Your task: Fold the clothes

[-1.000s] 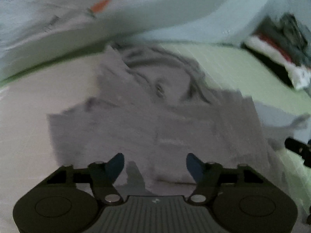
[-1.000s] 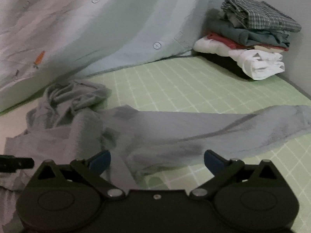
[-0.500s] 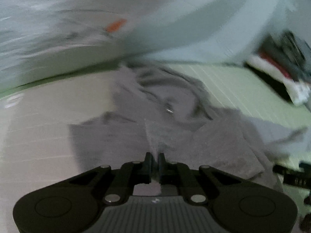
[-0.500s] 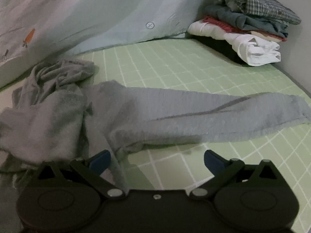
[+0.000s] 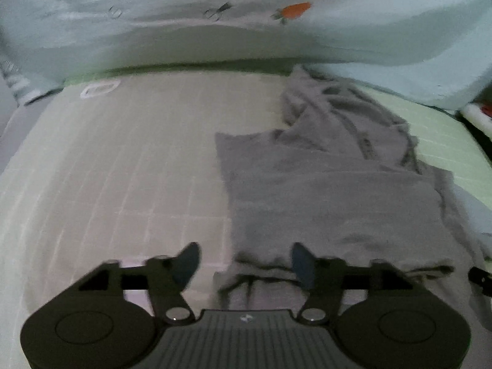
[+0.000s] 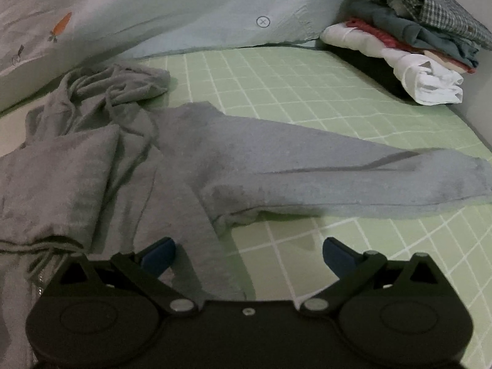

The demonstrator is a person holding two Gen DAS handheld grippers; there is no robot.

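The left gripper [image 5: 244, 263] is angled down over the near edge of the grey hoodie [image 5: 332, 196]; its jaws are opening, with cloth seen in the gap but not pressed by the blue pads. The right gripper [image 6: 249, 253] is likewise tilted down, jaws spread wide and nothing clamped — the hoodie's hem lies by its left pad. The soft, fleecy hoodie is spread on a green gridded mat [image 6: 307, 86], one sleeve [image 6: 353, 178] stretched out rightward. No writing can be read. A stack of folded clothes [image 6: 424, 40] is seen in the far corner, beside a carrot-print sheet [image 5: 246, 15].
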